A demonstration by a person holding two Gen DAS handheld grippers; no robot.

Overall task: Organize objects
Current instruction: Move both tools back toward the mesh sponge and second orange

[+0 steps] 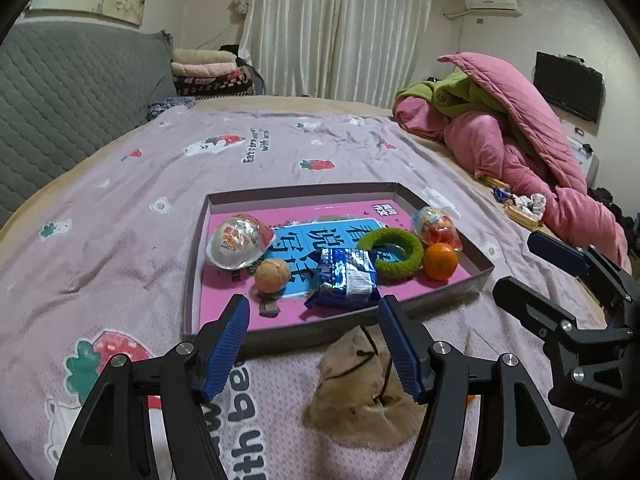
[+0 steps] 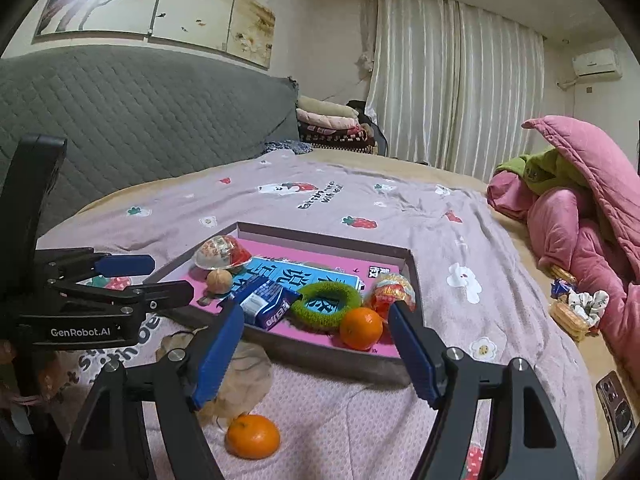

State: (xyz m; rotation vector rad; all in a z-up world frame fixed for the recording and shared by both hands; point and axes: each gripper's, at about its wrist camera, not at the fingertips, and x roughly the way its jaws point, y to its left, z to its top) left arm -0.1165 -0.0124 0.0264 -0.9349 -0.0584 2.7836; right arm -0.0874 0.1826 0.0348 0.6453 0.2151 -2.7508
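Observation:
A shallow box (image 1: 196,264) with a pink floor lies on the bed. In it are a foil-wrapped dome snack (image 1: 238,242), a walnut (image 1: 273,275), a blue snack packet (image 1: 346,276), a green ring (image 1: 394,252), an orange (image 1: 440,261) and a wrapped sweet (image 1: 436,226). My left gripper (image 1: 314,344) is open and empty above a tan pouch (image 1: 360,392) in front of the box. My right gripper (image 2: 316,350) is open and empty near the box's front wall (image 2: 320,354). A second orange (image 2: 253,437) lies loose on the sheet beside the pouch (image 2: 244,380).
A pink quilt (image 1: 520,140) is heaped at the right, with biscuits and wrappers (image 2: 576,312) beside it. A grey padded headboard (image 1: 72,92) runs along the left. A phone (image 2: 616,408) lies at the bed's right edge. Folded blankets (image 1: 208,72) are stacked at the back.

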